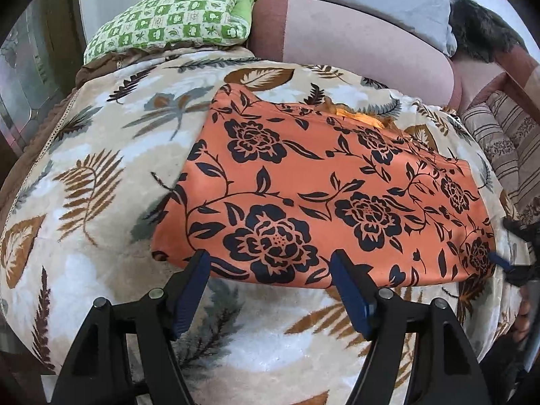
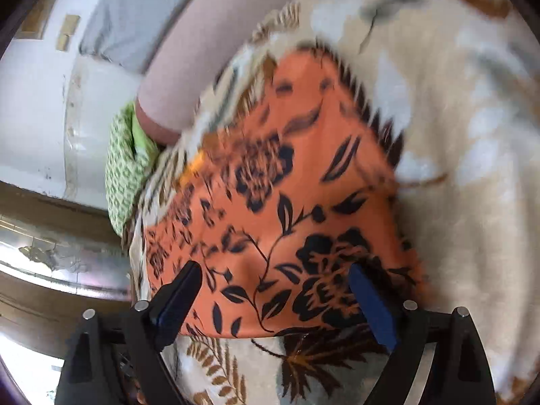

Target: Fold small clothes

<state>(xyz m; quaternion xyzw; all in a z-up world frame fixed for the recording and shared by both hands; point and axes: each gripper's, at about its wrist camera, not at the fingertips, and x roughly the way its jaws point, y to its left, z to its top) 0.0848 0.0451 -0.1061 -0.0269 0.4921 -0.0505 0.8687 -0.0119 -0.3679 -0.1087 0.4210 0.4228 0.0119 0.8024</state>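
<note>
the left gripper [image 1: 270, 263] is wide apart, its blue pads over the near edge of the orange flower cloth [image 1: 324, 199]. the cloth lies flat on the leafy blanket [image 1: 84, 175]. the right gripper [image 2: 275, 278] is wide too, holding nothing.

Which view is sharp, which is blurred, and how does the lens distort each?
Left wrist view: sharp, the orange floral cloth crisp; fisheye bulges the leaf-print blanket. Right wrist view: motion-blurred, smearing the cloth's far edge; same fisheye curve and dark corners.
</note>
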